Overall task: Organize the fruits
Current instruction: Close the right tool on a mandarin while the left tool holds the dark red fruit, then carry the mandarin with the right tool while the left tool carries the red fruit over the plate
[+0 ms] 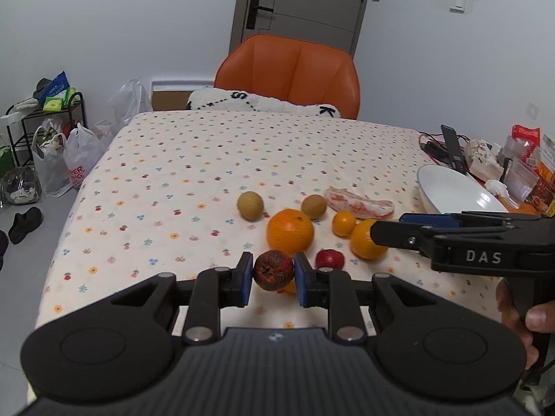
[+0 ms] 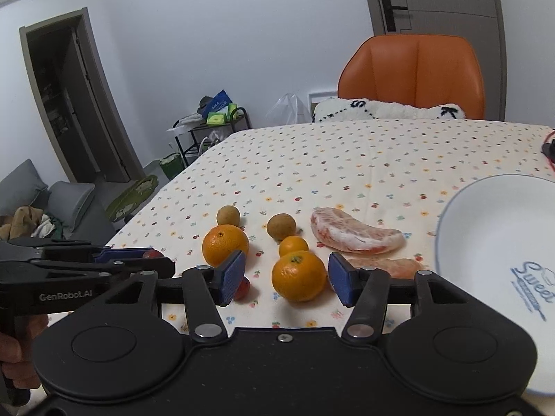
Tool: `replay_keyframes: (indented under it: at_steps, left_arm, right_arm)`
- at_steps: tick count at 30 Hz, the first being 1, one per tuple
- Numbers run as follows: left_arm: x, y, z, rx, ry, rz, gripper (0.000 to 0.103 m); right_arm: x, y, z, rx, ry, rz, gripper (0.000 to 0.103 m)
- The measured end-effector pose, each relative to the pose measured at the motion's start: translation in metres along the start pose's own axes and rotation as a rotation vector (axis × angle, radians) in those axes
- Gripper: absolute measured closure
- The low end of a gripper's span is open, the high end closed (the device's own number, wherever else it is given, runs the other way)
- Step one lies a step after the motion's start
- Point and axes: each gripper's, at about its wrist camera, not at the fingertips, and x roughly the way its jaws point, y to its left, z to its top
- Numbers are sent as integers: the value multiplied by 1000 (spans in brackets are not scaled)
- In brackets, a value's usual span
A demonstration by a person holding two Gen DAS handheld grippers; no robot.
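Note:
My left gripper (image 1: 273, 278) is shut on a dark red, rough-skinned fruit (image 1: 273, 269), near the table's front edge; the right wrist view shows it as a red spot (image 2: 152, 253) between those fingers. My right gripper (image 2: 287, 280) stands open around a medium orange (image 2: 299, 275), with its right pad almost touching and its left pad apart. A large orange (image 1: 290, 232), a tiny orange (image 1: 343, 223), two brown round fruits (image 1: 250, 205) (image 1: 313, 206), a small red fruit (image 1: 329, 259) and a peeled pomelo segment (image 1: 360, 204) lie loose on the dotted tablecloth (image 1: 194, 173).
A white bowl (image 2: 492, 228) sits at the right, with packets, cups and cables (image 1: 513, 163) beyond it. A second pomelo piece (image 2: 388, 265) lies beside the bowl. An orange chair (image 1: 288, 69) and a cushion stand at the far edge. Bags and a rack (image 1: 52, 138) stand on the floor to the left.

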Motion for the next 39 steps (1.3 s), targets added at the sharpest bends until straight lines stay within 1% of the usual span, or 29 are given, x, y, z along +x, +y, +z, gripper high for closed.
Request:
replay_keyframes:
  at_steps: [3, 7, 11, 13, 15, 19, 21, 29, 35, 39]
  left_arm:
    - [2, 6, -2, -14, 6, -1, 79]
    - [3, 10, -3, -23, 8, -8, 79]
    - [1, 9, -2, -12, 3, -11, 79]
    - [0, 7, -1, -11, 0, -14, 79]
    - [-1, 4, 0, -6, -4, -16, 79]
    - [-4, -2, 1, 5, -9, -14, 79]
    - [-5, -5, 2, 9, -9, -14, 79]
    - [-1, -29, 9, 43, -23, -37, 79]
    - [1, -50, 14, 68, -39, -65, 79]
    - [2, -62, 17, 84, -43, -80, 79]
  right_arm:
    - [9, 5, -1, -31, 9, -14, 51]
    - [15, 6, -2, -53, 29, -60, 61]
    - [18, 7, -4, -71, 56, -39, 62]
    - [27, 8, -7, -70, 107, -34, 64]
    - [26, 11, -10, -101, 89, -51, 66]
    - [14, 2, -10, -39, 59, -16, 66]
    - [7, 0, -10, -35, 45, -26, 66]
    - [-28, -10, -8, 1, -11, -22, 66]
    - [-61, -21, -4, 8, -73, -48, 66]
    - [-75, -29, -4, 19, -96, -72, 66]
